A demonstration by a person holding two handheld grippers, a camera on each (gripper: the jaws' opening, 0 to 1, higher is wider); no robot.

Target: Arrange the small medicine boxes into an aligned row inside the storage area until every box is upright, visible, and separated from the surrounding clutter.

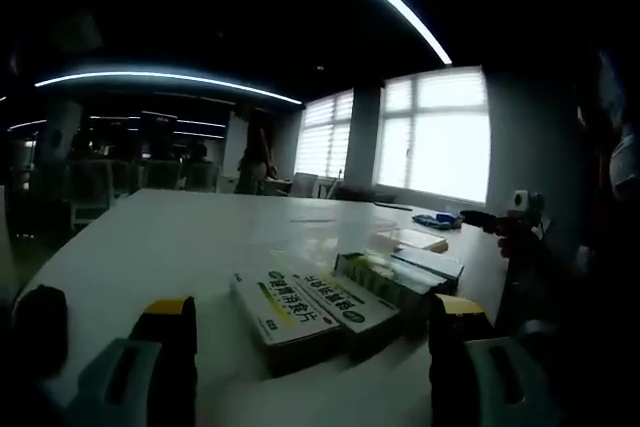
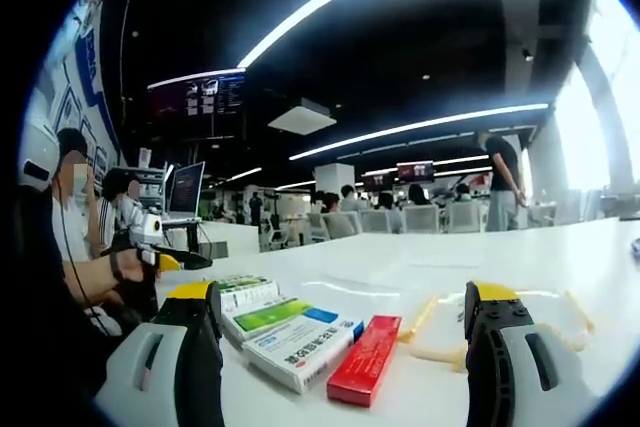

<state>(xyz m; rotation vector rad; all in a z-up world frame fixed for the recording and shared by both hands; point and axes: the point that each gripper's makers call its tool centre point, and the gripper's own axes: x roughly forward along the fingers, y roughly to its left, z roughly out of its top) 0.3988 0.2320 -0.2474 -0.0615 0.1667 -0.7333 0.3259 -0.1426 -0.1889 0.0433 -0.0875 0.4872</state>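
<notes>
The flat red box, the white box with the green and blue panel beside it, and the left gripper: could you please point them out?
Flat red box (image 2: 364, 359), right gripper view, middle of its top face.
White box with green and blue panel (image 2: 300, 339), right gripper view, top face.
Left gripper (image 1: 312, 347), left gripper view, midway between its yellow-topped fingertips.

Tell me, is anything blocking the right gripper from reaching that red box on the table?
Nothing visible does. In the right gripper view the red box lies flat on the white table, just ahead of the open jaws of the right gripper. A white box with a green and blue label lies beside it, not in front.
</notes>
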